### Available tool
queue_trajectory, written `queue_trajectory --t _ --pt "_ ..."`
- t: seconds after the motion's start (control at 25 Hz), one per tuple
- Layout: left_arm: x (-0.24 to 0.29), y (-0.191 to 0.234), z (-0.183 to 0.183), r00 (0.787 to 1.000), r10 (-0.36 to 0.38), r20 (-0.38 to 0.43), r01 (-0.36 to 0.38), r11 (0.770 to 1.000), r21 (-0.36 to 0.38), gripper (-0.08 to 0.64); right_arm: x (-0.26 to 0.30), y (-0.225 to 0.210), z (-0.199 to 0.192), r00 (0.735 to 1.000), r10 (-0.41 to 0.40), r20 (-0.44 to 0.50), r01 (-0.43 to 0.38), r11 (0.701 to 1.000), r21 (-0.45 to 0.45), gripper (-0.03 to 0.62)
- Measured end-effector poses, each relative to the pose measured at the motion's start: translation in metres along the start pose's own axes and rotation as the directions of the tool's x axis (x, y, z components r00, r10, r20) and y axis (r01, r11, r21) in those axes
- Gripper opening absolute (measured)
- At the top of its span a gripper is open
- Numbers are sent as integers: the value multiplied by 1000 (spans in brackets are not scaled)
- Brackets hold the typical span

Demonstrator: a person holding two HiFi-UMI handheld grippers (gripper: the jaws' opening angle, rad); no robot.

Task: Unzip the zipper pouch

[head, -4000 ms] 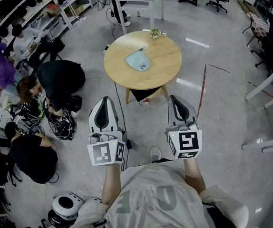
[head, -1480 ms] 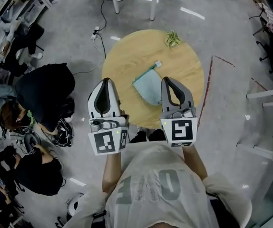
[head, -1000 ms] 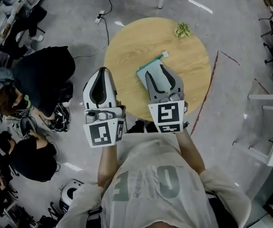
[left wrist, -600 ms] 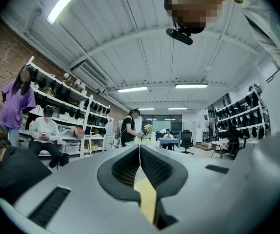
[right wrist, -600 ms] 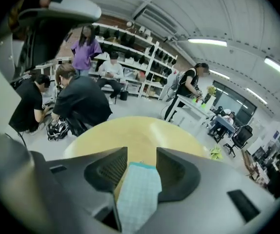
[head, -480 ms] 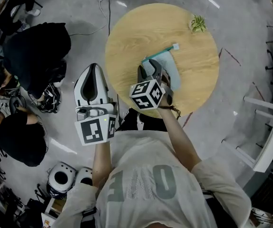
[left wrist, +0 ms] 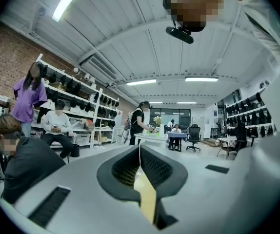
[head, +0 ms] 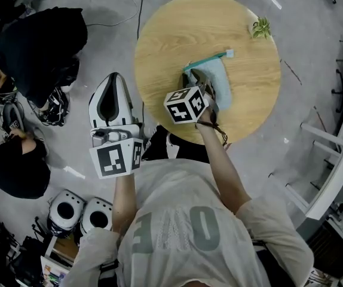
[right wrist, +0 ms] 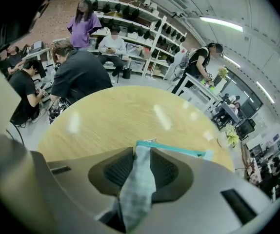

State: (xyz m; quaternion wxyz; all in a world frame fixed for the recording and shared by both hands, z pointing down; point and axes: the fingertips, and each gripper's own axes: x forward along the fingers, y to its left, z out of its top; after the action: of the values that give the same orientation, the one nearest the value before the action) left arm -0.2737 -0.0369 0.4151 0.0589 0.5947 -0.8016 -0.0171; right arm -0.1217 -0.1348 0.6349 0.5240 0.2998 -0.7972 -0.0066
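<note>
– Fingers [right wrist: 116,172] of the right gripper [right wrist: 141,152] are closing, and a fold of the pouch [head: 220,82] is between them, cloth touching both pads!
– Where's that pouch lying?
– Flat on the round table [head: 171,34], a little toward the person's side. Its teal zipper [head: 210,58] runs along the far edge, pointing toward the small plant [head: 260,27]. The gripper sits on the pouch's left end, just beside the zipper's end.
– And the left gripper [head: 115,79]?
– Well apart from it all, off the table's left edge, above the floor. Its fingers [left wrist: 155,165] are pressed together with nothing between them.
– So only one is on the pouch.
– Just the right one, pinching fabric. Whether it has the zipper pull, nobody can tell.
</note>
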Motion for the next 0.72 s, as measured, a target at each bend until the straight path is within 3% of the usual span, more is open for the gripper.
queue_trajectory --t 0.4,0.72 --pt "-4 8 6 1000 6 26 -6 1000 0 28 -5 -11 8 999 -33 11 32 999 32 51" --pt "3 -10 42 993 -36 110 38 999 -11 28 -72 -67 45 980 -106 166 86 989 123 38"
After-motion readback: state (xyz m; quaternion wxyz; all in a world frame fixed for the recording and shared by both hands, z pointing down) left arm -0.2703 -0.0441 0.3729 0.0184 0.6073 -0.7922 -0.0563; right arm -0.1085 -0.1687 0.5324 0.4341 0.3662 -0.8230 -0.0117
